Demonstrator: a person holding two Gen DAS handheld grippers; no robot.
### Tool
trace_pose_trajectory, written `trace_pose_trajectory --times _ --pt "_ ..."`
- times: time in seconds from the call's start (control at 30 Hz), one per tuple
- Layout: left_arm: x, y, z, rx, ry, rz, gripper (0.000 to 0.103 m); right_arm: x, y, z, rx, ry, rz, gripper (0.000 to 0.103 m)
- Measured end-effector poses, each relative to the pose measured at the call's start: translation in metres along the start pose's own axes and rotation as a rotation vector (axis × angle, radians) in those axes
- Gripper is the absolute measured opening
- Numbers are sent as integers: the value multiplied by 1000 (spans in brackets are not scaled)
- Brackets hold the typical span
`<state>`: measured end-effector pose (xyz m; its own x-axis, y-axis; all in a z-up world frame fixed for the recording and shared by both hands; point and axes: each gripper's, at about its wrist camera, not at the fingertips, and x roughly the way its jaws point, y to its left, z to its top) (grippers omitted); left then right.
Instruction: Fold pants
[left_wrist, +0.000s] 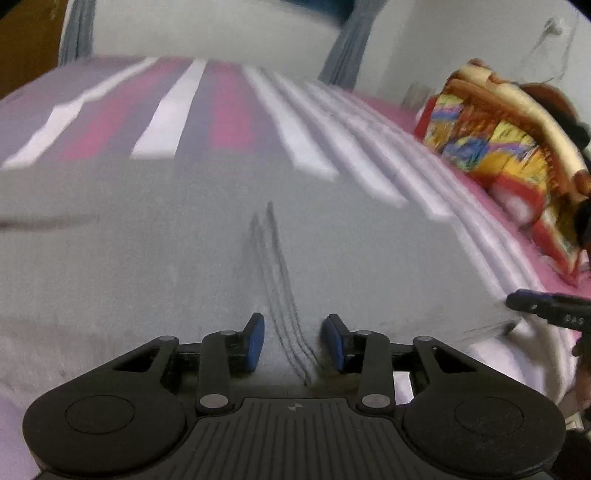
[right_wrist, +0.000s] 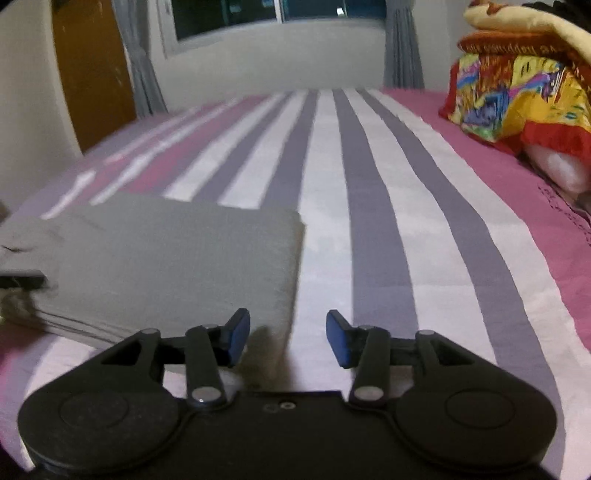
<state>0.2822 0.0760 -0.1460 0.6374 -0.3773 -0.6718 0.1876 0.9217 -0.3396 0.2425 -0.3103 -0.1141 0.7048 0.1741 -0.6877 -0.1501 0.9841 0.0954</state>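
Observation:
Grey pants (left_wrist: 221, 240) lie folded flat on the striped bed sheet (left_wrist: 177, 114). In the left wrist view my left gripper (left_wrist: 292, 341) is open, its blue pads either side of a dark seam at the pants' near edge. The right gripper's tip (left_wrist: 543, 306) shows at the pants' right edge. In the right wrist view the pants (right_wrist: 166, 266) form a rectangle at left. My right gripper (right_wrist: 288, 338) is open over the pants' near right corner, holding nothing. The left gripper's tip (right_wrist: 22, 278) shows at the far left.
The bed sheet (right_wrist: 369, 206) has pink, purple and white stripes. A stack of colourful folded blankets (right_wrist: 517, 96) sits at the right of the bed. A window, grey curtains and a brown door (right_wrist: 92, 74) stand behind the bed.

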Motion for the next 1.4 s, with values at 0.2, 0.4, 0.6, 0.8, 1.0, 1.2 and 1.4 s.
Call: trace_pose_trajectory --times 0.2,0.4,0.6,0.8,1.0,1.2,1.4 --pt "-35 10 -3 -90 -84 9 46 -10 -5 9 53 -12 -15 52" --pt "-104 92 -51 -283 -282 126 80 -48 -44 -19 214 -178 59 72" --pt "-115 202 -75 -653 -354 163 80 -42 -72 -43 362 -136 40 72" --pt "-90 268 -73 -850 -403 -11 80 -42 -71 -48 404 -137 26 74" --pt "-59 288 -49 -877 -441 -45 80 -40 -77 -51 449 -129 9 74" --pt "-70 268 -48 -867 -596 -65 32 -39 -70 -51 412 -119 -16 74" --pt "-46 280 -45 -863 -440 48 32 -40 -76 -52 447 -126 -29 72"
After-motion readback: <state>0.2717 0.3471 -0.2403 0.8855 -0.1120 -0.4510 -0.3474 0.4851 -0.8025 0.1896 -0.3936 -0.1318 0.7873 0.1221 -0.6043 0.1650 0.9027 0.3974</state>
